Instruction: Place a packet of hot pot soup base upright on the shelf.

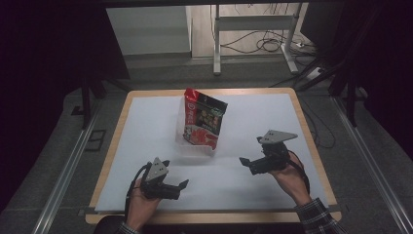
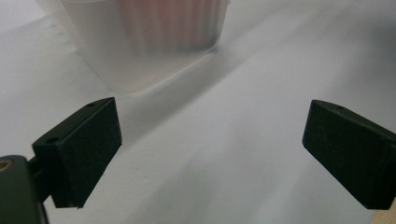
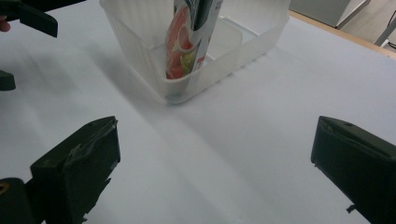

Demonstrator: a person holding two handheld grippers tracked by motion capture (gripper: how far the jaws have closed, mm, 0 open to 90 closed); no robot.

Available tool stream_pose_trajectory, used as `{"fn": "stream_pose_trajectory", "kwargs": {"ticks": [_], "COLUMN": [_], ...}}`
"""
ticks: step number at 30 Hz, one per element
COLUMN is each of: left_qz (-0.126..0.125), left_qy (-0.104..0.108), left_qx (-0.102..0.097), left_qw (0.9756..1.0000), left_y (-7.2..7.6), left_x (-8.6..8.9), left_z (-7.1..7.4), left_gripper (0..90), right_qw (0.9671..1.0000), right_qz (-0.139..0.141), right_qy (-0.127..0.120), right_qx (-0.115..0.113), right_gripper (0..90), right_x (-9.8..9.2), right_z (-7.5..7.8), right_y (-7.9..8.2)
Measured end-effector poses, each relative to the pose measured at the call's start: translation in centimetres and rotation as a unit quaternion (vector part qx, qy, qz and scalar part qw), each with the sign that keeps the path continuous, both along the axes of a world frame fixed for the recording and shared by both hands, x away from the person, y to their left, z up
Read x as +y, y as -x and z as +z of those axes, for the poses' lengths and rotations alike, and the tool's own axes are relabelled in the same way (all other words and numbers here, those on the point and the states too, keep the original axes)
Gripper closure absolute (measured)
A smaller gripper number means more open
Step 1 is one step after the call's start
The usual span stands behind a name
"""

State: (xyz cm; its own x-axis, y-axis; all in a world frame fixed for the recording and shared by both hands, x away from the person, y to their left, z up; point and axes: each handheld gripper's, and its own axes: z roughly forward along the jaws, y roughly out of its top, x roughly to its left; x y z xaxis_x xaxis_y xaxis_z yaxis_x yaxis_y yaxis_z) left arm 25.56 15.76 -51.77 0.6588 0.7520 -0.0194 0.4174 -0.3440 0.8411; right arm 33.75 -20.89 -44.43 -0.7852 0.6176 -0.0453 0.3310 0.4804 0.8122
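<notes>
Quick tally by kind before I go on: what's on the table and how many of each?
Clear plastic bins: 1
Snack bags, standing in the bin: 1
Grippers, left gripper and right gripper, both open: 2
Total: 4

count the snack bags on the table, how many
1: the snack bag stands upright in the clear plastic bin at the table's middle. Nothing seems hidden behind it.

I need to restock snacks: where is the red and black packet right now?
In the high view the packet stands upright in a clear plastic tub at the table's middle, beyond both grippers; the right gripper view shows it in the tub too.
</notes>
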Motion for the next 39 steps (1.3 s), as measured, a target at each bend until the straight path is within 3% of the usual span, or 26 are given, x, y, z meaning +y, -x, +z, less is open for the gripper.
{"fn": "stream_pose_trajectory", "kwargs": {"ticks": [4,24,39], "left_qz": [-0.001,-0.003,-0.003], "left_qy": [-0.003,-0.005,-0.009], "left_qx": [-0.001,0.013,0.016], "left_qw": [1.0000,0.9999,0.9998], "left_y": [0.0,-0.1,-0.1], "left_x": [0.0,-0.1,-0.2], "left_z": [0.0,0.0,-0.1], "left_gripper": [4.6,4.3,4.2], "right_qw": [1.0000,0.9992,0.9973], "right_qz": [-0.007,-0.037,-0.072], "right_qy": [0.007,-0.009,-0.009], "right_qx": [-0.001,-0.012,-0.007], "right_gripper": [1.3,1.1,1.2], "right_x": [-0.5,-4.0,-6.9], "right_z": [-0.4,-1.7,-2.8], "right_y": [0.4,3.1,4.4]}}
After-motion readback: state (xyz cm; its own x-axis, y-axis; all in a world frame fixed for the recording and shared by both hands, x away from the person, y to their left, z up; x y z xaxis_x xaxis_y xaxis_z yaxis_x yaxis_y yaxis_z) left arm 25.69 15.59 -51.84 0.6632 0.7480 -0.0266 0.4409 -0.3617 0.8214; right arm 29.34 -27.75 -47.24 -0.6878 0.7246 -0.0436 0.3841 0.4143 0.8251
